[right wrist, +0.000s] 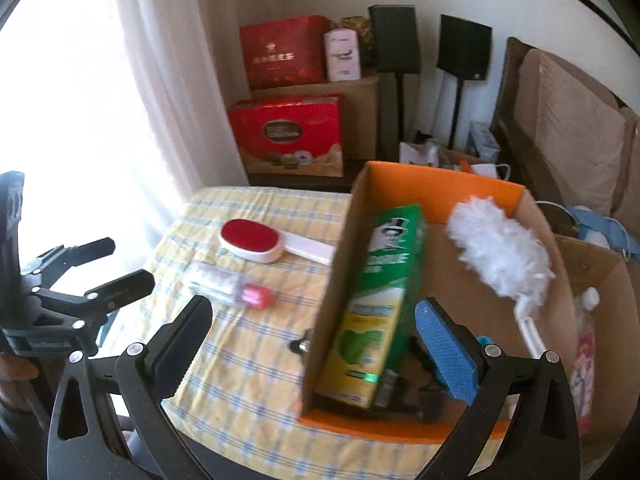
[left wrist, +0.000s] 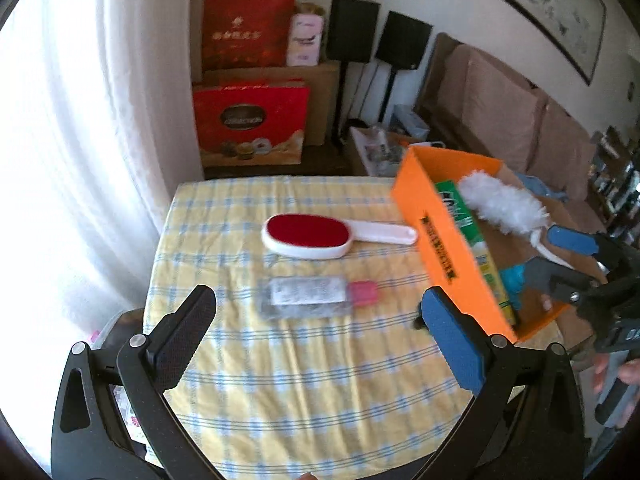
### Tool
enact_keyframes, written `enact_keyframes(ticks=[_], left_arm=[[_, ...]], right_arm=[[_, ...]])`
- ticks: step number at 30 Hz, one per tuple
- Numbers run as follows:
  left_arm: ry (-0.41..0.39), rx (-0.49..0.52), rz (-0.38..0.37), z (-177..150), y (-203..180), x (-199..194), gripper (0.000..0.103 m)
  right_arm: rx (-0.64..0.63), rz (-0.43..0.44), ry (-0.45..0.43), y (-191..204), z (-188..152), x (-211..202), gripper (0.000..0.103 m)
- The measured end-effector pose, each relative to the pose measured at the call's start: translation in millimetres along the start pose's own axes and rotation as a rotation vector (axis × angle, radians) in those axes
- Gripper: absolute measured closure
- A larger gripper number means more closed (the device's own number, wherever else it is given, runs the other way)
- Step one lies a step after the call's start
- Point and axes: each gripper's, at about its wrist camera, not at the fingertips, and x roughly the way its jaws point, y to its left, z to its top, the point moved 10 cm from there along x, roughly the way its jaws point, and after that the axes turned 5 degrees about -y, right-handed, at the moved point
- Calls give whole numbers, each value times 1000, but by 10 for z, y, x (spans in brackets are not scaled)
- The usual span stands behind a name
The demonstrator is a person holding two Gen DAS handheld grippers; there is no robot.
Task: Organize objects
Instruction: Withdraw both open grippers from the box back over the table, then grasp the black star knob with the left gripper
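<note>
A red-padded lint brush (left wrist: 316,236) with a white handle lies on the yellow checked tablecloth (left wrist: 280,380). Nearer lies a clear bottle (left wrist: 316,294) with a pink cap. My left gripper (left wrist: 320,324) is open and empty, hovering just in front of the bottle. An orange cardboard box (left wrist: 440,248) at the table's right holds a green toothpaste carton (right wrist: 380,304) and a white fluffy duster (right wrist: 500,248). My right gripper (right wrist: 316,340) is open and empty over the box's near left wall. The right gripper also shows in the left wrist view (left wrist: 560,256), over the box.
Red gift boxes (left wrist: 250,120) and two black speakers on stands (left wrist: 354,34) stand behind the table. A brown sofa (left wrist: 500,104) runs along the right wall. White curtains (left wrist: 80,140) hang at the left. A second open cardboard box (right wrist: 600,288) sits to the right of the orange one.
</note>
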Motion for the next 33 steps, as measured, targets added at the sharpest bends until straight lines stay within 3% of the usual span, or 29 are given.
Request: enact_keyframes(ticks=[8, 14, 17, 22, 27, 33], left_arm=[[18, 67, -13, -152, 84, 202, 0], [36, 138, -49, -211, -114, 401, 1], [58, 176, -69, -249, -215, 538, 6], [99, 264, -87, -353, -396, 739, 10], [104, 287, -166, -431, -660, 769, 11], [117, 302, -219, -566, -974, 864, 35]], right_arm=[[19, 55, 0, 246, -9, 135, 0], [59, 65, 6, 197, -29, 184, 0], [68, 61, 9, 141, -1, 187, 0], [72, 61, 10, 77, 17, 146, 8], [71, 57, 9, 1, 6, 115, 10], [91, 50, 4, -106, -34, 74, 17]])
